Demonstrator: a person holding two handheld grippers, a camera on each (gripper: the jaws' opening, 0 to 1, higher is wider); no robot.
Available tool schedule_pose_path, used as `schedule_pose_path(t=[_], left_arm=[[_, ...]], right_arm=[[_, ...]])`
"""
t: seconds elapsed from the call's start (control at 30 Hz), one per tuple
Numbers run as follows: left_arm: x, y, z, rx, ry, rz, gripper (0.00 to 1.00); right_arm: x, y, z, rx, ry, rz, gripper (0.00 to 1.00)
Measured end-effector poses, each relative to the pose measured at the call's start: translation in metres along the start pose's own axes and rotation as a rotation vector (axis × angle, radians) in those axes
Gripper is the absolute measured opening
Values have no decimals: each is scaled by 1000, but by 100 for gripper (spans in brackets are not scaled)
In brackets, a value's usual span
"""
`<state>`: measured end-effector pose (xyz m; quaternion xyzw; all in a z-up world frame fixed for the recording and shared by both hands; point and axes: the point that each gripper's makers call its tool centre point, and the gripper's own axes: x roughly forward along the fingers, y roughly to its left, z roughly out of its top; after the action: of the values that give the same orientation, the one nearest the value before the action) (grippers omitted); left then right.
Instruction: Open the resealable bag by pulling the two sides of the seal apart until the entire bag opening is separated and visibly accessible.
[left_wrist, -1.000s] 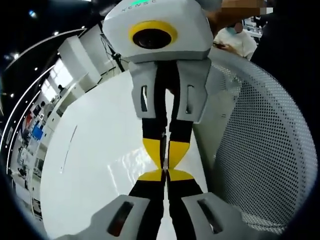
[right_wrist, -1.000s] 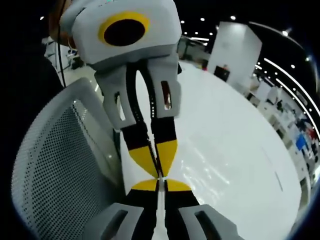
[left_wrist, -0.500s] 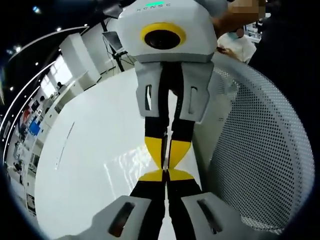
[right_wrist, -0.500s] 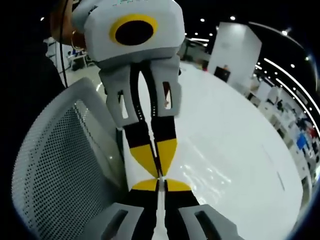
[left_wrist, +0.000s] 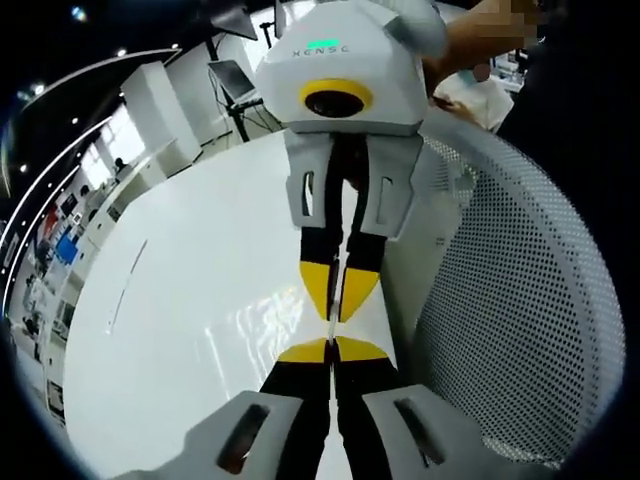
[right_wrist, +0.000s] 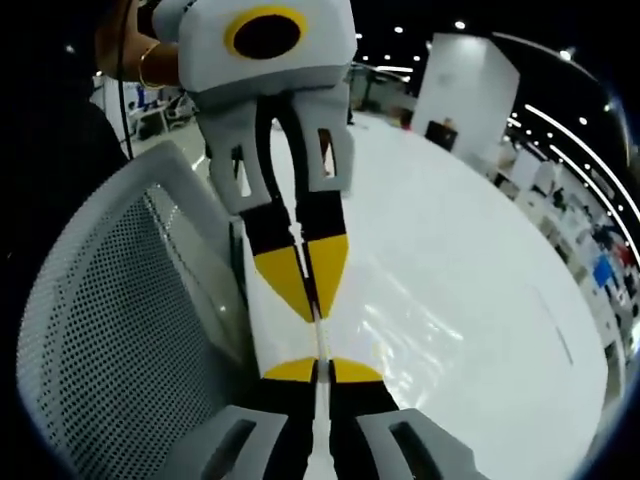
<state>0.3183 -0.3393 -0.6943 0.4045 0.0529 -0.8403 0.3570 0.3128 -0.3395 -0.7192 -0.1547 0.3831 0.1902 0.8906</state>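
Between the two pairs of yellow tips, a clear resealable bag (left_wrist: 262, 325) was stretched, visible mainly as a glossy, wrinkled film over the white table (left_wrist: 180, 300) and hard to outline exactly. Left gripper (left_wrist: 331, 346): jaws pressed together, pinching a thin edge of the bag at the tips, as seen in the left gripper view. Right gripper (left_wrist: 336, 312): entered that same view from above, tips pointing down toward the left gripper's tips, jaws likewise closed on the film; a narrow gap lay between the two sets of tips. Right gripper view, matching record: right gripper (right_wrist: 317, 366) closed on the bag's edge, left gripper (right_wrist: 312, 305) opposite it, tips close but apart, bag (right_wrist: 410, 330) spreading as a shiny sheet to the side over the table (right_wrist: 480, 260). Whether the seal had parted could not be told. White perforated mesh chair back (left_wrist: 520, 300): stood just beside the grippers, close along the table's near edge; also recorded in the right gripper view (right_wrist: 110, 340). Table surface beyond the bag: broad and bare, with room on the far side. Person's hand (right_wrist: 140, 60): gripped the left gripper's body. Background: white pillar (right_wrist: 465, 95) and distant office furnishings.
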Motion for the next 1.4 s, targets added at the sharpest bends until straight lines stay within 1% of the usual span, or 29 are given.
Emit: schedule_pose_path(t=[0.13,0.2,0.33,0.53,0.67,0.7,0.73,0.77,0.83,0.97,1.03,1.13,1.17,1.4], left_arm=[[0,-1,1,13,2,-1,0],[-2,-3,2,27,0,-11,0],[-5,-2,2,16,-9,-15,0],[-6,-2,2,12,-13,-9,0],[-5,-1,2,16,-16,-4,0],[-5,0,2,16,-18,2,0],[-5,4,2,25,-20,26,0],[-4,2,2,24,-18,13,0],[-4,3,2,23,-20,20,0],[-1,3,-1,38,-3,20,0],[1,1,2,35,-11,14,1],[5,-1,7,38,-23,5,6],[7,-2,8,44,-21,-2,6],[14,-5,8,67,-4,-28,3]], right_arm=[[-1,-1,0,14,-10,0,0],[-1,-1,-3,9,2,0,0],[-3,0,-11,19,10,1,0],[-3,-1,-12,40,6,-2,0],[-2,-2,-12,23,29,-6,0],[-2,-2,-12,15,34,-7,0],[-2,-3,-12,12,37,-10,0],[-2,-4,-12,6,43,-9,0],[-2,-3,-13,-4,51,-3,0],[-2,-1,-8,11,28,2,0],[-2,0,-6,10,23,4,0],[-1,3,-3,10,16,8,0],[0,3,-2,11,15,9,0],[0,4,1,14,3,9,0]])
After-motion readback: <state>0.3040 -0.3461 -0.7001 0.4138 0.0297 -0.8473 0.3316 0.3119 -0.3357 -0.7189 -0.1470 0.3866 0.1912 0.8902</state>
